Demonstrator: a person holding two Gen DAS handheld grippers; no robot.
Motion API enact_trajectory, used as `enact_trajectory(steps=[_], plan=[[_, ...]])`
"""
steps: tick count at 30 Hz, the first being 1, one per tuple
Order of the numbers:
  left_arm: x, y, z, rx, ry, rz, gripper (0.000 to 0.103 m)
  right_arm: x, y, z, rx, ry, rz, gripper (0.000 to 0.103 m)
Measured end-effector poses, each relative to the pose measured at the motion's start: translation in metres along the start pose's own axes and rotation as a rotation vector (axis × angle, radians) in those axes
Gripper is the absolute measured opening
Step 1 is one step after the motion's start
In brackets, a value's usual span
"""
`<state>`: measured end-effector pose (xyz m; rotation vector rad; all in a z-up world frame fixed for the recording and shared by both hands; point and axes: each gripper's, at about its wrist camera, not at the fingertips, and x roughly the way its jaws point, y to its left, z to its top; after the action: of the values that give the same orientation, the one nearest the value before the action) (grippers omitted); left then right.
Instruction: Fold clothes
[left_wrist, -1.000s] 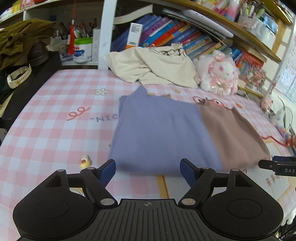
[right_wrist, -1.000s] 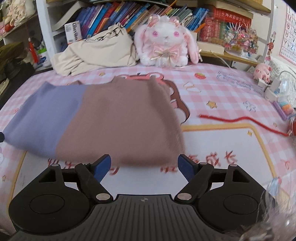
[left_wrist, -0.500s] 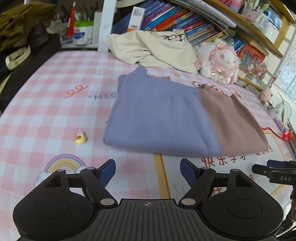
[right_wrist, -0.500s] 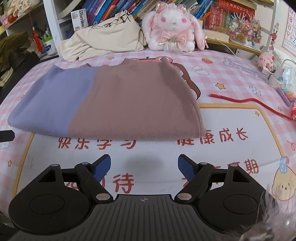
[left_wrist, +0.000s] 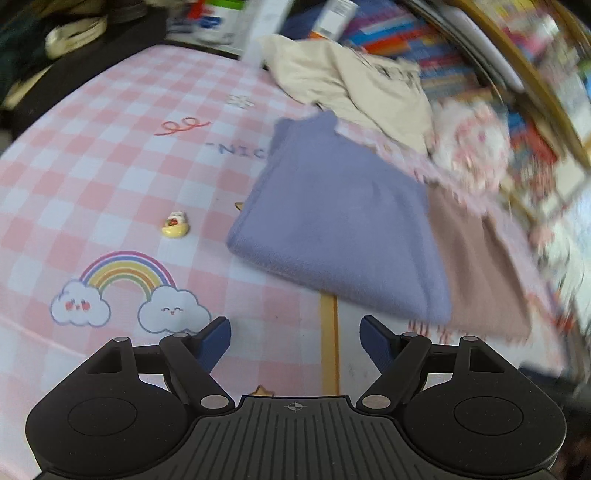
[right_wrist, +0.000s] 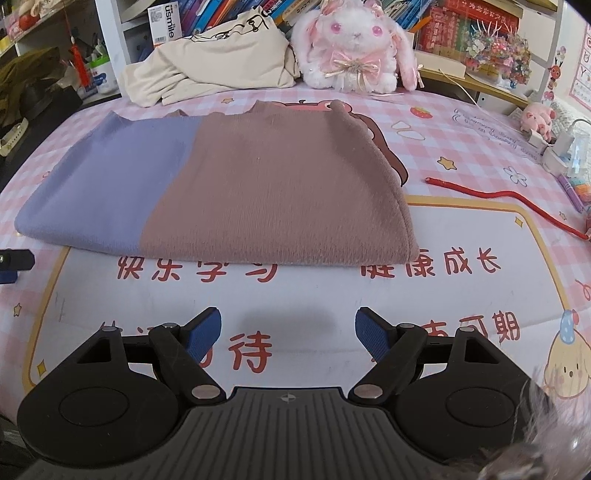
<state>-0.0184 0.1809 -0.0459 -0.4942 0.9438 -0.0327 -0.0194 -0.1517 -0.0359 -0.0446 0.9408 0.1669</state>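
Note:
A folded purple and brown sweater (right_wrist: 229, 184) lies flat on the pink checked table cover (right_wrist: 461, 122); it also shows in the left wrist view (left_wrist: 343, 225). My left gripper (left_wrist: 295, 341) is open and empty, held back from the sweater's near left corner. My right gripper (right_wrist: 288, 330) is open and empty, in front of the sweater's near edge, not touching it. A tip of the left gripper (right_wrist: 14, 260) shows at the left edge of the right wrist view.
A cream garment (right_wrist: 218, 66) is heaped at the back beside a pink plush rabbit (right_wrist: 354, 48). A small yellow toy (left_wrist: 176, 226) lies left of the sweater. A red cord (right_wrist: 506, 203) lies to the right. Bookshelves (right_wrist: 472, 22) stand behind.
Both grippers have pulled back from the sweater, which now lies farther from the fingers. The left wrist view has swung left and is blurred on its right side.

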Motion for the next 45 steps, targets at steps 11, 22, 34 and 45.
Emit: enact_trajectory(steps=[11, 22, 34, 45], plan=[[0.005, 0.013, 0.006, -0.222, -0.029, -0.044, 0.090, 0.000, -0.002, -0.003, 0.012, 0.013, -0.004, 0.079], [0.016, 0.034, 0.005, -0.476, -0.029, -0.164, 0.050, -0.005, -0.004, -0.003, 0.025, -0.004, -0.001, 0.079], [0.036, 0.047, 0.009, -0.704, -0.103, -0.225, 0.045, -0.006, -0.002, -0.002, -0.002, -0.006, -0.020, 0.079], [0.044, 0.049, 0.009, -0.747, -0.092, -0.252, 0.028, -0.001, 0.003, 0.003, -0.028, 0.003, -0.023, 0.079]])
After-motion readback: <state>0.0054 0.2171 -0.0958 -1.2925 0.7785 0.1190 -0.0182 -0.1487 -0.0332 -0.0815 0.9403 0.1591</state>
